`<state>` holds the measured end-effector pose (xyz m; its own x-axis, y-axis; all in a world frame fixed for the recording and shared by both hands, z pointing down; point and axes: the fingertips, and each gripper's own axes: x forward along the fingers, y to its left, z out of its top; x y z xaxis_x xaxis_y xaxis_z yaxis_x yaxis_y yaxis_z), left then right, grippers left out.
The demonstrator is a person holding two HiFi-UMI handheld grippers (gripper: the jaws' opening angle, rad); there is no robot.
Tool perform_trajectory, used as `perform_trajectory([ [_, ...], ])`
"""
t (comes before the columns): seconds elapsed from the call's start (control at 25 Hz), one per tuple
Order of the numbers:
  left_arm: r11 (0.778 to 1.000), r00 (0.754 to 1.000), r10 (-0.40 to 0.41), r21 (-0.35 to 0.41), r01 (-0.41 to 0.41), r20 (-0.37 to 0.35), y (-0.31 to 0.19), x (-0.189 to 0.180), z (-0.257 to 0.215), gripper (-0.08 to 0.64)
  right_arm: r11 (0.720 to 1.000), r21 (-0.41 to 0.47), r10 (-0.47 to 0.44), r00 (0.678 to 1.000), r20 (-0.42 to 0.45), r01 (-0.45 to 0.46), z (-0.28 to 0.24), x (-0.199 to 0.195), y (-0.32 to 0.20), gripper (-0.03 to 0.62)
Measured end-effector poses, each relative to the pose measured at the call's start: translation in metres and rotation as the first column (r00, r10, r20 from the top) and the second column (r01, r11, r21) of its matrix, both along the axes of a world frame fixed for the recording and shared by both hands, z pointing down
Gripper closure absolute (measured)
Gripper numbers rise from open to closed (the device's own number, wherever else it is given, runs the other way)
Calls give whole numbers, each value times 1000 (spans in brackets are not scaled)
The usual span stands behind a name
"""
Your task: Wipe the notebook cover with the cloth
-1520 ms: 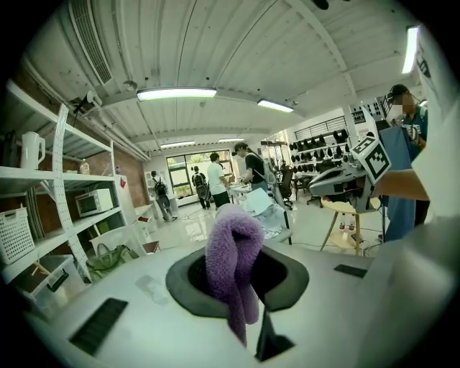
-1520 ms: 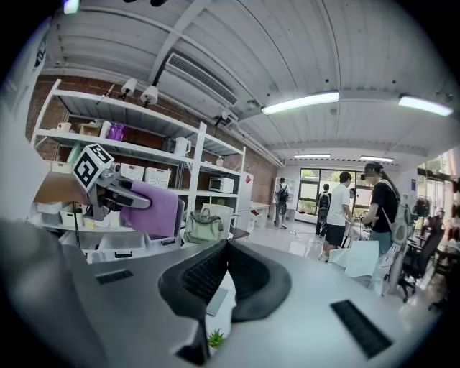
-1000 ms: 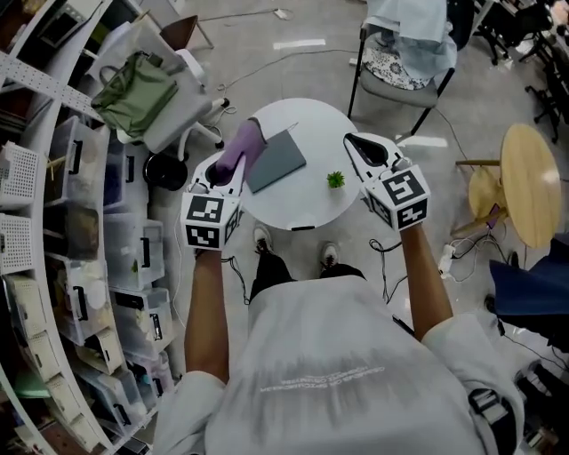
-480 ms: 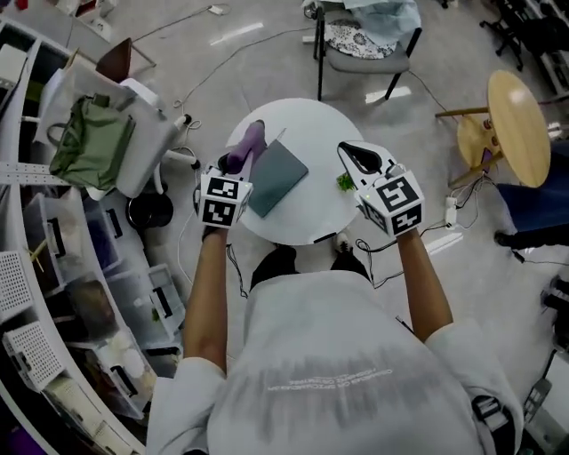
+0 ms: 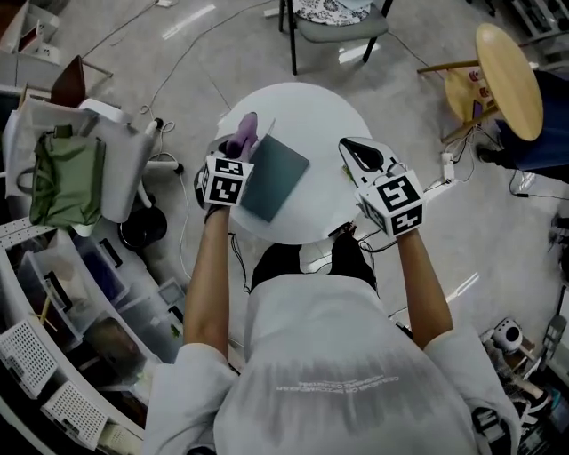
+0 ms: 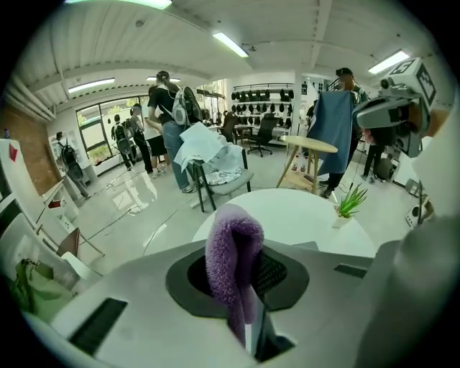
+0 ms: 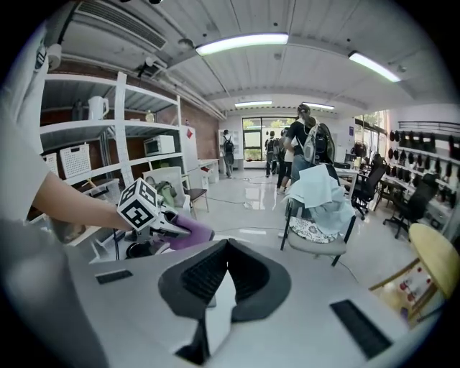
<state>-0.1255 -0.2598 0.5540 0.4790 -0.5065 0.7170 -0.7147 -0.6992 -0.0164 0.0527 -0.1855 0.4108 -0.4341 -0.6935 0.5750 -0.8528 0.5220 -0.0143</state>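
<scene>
A grey-teal notebook (image 5: 274, 176) lies closed on the round white table (image 5: 311, 115), left of its middle. My left gripper (image 5: 238, 149) hovers at the notebook's far left edge, shut on a fluffy purple cloth (image 5: 243, 133) that sticks out past its jaws. In the left gripper view the cloth (image 6: 233, 262) hangs folded between the jaws over the table (image 6: 302, 215). My right gripper (image 5: 356, 151) is over the table's right side, jaws together with nothing in them. The right gripper view catches the left gripper's marker cube (image 7: 140, 205) and the cloth (image 7: 190, 233).
A small potted plant (image 6: 350, 203) stands on the table's right part. A chair with clothes (image 5: 338, 18) is beyond the table, a round wooden stool (image 5: 507, 67) at the far right, a white chair with a green bag (image 5: 67, 178) and shelves on the left. People stand in the background.
The head view has swung round and the table sits higher in frame. My left gripper with the cloth stays at the notebook's far left edge. The right gripper has hardly moved.
</scene>
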Motion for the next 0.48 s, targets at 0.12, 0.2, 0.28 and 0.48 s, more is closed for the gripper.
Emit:
perform_trajectory([
  [0.12,998,999,37,-44,-35,39,-5,6,30,511,999,-31,25,1000,-12,-26,18,1,3,589],
  [0.2,996,994,80,-53,-76,80,-5,13,46,511,998,-51,39,999,-15,-39,28,4,8,589],
  [0.28,991,987,119,-65,-113,105,-2,22,59,511,996,-70,54,998,-11,-55,35,9,12,589],
  [0.48,983,991,125,-145,-117,49,19,44,82,511,994,-95,56,998,-13,-57,49,15,19,589],
])
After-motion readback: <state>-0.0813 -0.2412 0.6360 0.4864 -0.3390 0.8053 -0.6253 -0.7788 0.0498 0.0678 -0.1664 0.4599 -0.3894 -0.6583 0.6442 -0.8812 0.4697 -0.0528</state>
